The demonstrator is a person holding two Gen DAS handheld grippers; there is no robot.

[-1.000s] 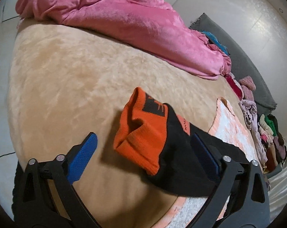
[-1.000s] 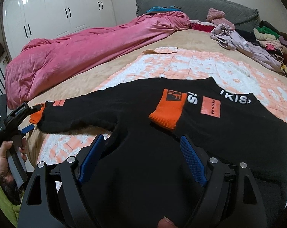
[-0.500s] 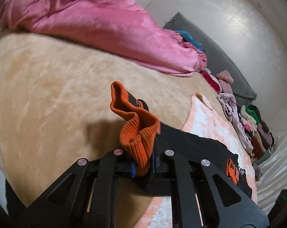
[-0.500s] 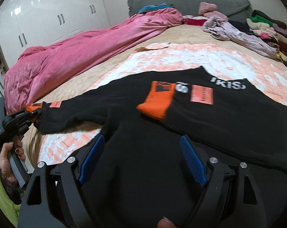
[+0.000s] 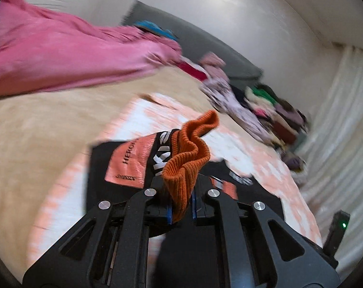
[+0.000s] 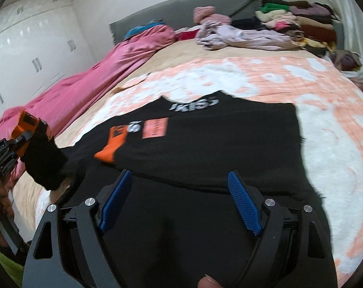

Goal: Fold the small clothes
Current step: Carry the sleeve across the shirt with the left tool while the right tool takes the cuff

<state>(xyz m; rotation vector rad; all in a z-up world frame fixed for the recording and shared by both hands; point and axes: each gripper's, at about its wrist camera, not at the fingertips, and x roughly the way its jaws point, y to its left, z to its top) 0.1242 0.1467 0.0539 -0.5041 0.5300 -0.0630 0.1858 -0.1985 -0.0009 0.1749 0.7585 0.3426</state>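
Observation:
A black sweater [image 6: 205, 144] with orange cuffs, an orange patch and white lettering lies flat on a peach-and-white blanket [image 6: 337, 132]. My left gripper [image 5: 180, 212] is shut on the orange ribbed cuff [image 5: 188, 158] of one sleeve, lifted above the sweater's body [image 5: 102, 168]. In the right wrist view that gripper [image 6: 15, 144] holds the raised sleeve [image 6: 44, 163] at the far left. The other orange cuff [image 6: 113, 146] lies folded across the chest. My right gripper [image 6: 179, 218] hangs open over the sweater's near hem, nothing between its blue pads [image 6: 243, 208].
A pink duvet [image 6: 104, 76] runs along the bed's left side. Loose and stacked clothes [image 6: 289, 24] lie by the grey headboard [image 6: 181, 9]. White wardrobes [image 6: 25, 48] stand at the left, a curtain [image 5: 344, 120] at the right. Beige bed cover [image 5: 37, 124] shows beside the blanket.
My left gripper closed on the orange cuff, then lifted it and carried the sleeve in over the sweater's body. The right gripper stayed open and swung sideways over the hem.

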